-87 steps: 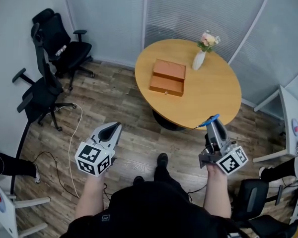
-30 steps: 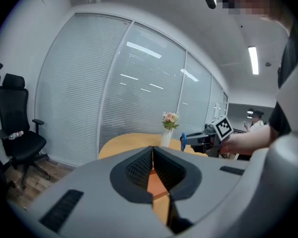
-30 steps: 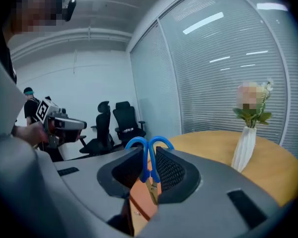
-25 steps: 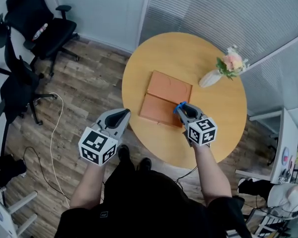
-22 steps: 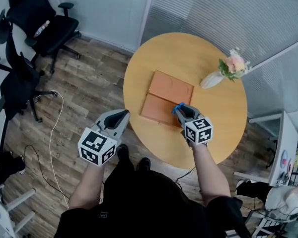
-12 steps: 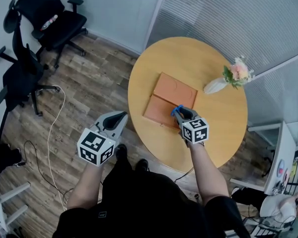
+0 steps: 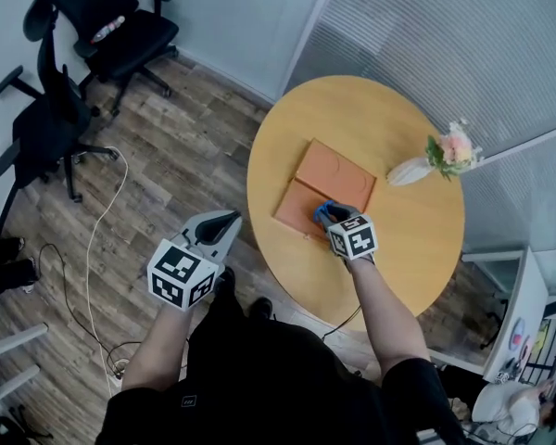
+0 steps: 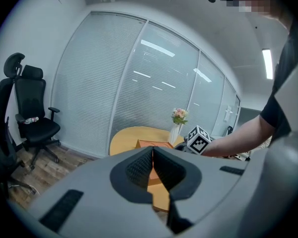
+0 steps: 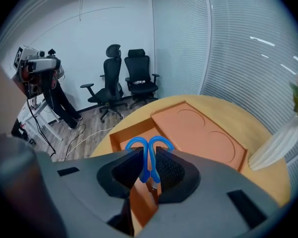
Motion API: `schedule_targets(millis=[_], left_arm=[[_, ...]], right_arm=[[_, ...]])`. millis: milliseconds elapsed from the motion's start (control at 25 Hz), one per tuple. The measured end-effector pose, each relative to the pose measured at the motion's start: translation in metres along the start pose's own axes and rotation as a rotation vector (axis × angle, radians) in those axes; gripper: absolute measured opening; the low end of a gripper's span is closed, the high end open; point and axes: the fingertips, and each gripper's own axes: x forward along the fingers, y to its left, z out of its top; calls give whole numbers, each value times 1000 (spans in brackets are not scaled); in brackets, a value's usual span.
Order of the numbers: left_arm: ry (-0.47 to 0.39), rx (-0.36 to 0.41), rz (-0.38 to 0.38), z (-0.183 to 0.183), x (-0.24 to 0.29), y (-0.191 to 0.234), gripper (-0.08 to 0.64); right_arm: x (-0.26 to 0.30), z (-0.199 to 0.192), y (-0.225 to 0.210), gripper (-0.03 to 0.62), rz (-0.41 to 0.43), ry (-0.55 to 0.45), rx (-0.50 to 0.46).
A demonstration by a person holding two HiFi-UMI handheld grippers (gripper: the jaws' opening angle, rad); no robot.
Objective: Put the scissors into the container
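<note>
My right gripper (image 7: 326,214) (image 9: 148,168) is shut on blue-handled scissors (image 9: 148,155), their finger loops sticking out past the jaws; in the head view the scissors (image 7: 321,210) show as a blue spot. They hang over the open near half of the orange container (image 7: 324,186) (image 9: 188,129) on the round wooden table (image 7: 389,128). The container's lid lies flat beyond it. My left gripper (image 7: 224,222) (image 8: 152,166) is shut with nothing in it, held over the floor left of the table.
A white vase with pink flowers (image 7: 440,156) (image 8: 178,122) stands at the table's far right. Two black office chairs (image 7: 65,72) (image 9: 124,83) are at the left by the wall. A cable (image 7: 97,239) trails across the wooden floor.
My right gripper has carried the scissors from beside the table's near edge to above the container's open half. The left gripper has stayed over the floor.
</note>
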Motion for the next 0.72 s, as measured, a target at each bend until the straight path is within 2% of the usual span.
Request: schedule_targets(millis=[440, 720], left_arm=[[12, -58, 129, -21, -42, 28, 14], [2, -66, 143, -21, -59, 39, 14]], right_arm=[[56, -10, 4, 94, 36, 152, -54], [72, -27, 10, 95, 50, 249, -25]])
